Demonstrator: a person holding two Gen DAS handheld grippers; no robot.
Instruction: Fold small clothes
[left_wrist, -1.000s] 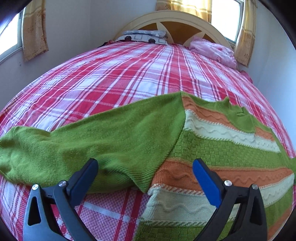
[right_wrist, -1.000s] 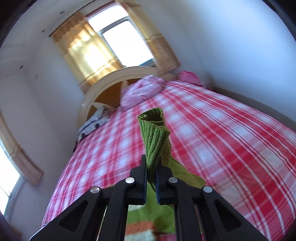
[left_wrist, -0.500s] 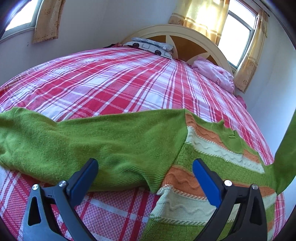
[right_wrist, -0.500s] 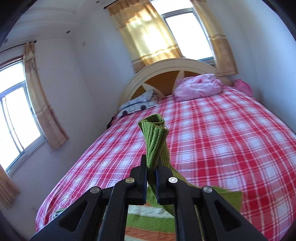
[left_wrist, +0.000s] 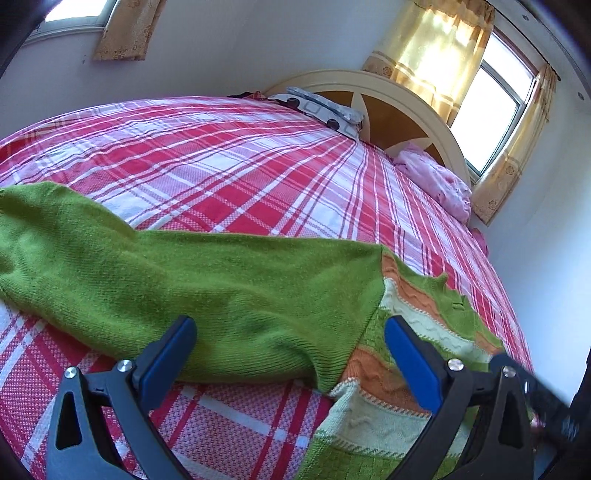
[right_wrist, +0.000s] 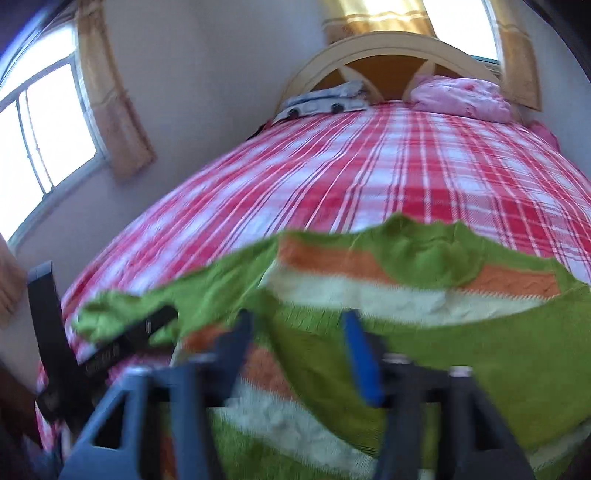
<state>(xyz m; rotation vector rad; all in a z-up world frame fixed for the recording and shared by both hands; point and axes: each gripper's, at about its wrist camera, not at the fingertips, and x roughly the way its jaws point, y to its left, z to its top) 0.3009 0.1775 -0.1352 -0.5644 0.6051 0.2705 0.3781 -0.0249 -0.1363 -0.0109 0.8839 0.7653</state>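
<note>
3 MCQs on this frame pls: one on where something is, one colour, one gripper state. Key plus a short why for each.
1. Where does the pink bedding lie?
A. at the head of the bed, by the headboard
B. on top of the sweater
C. on the floor

2. What colour is the sweater's outstretched sleeve?
A. orange
B. plain green
C. red plaid

3. How does the left gripper stand?
A. shut on the sleeve
B. shut on the bedspread
C. open, holding nothing

Key:
1 A: the pink bedding sits bunched against the headboard, far from the sweater.
2 B: the sleeve is solid green, while the orange and cream stripes are only on the body.
3 C: the left gripper has its blue pads wide apart above the sleeve, with no cloth between them.
</note>
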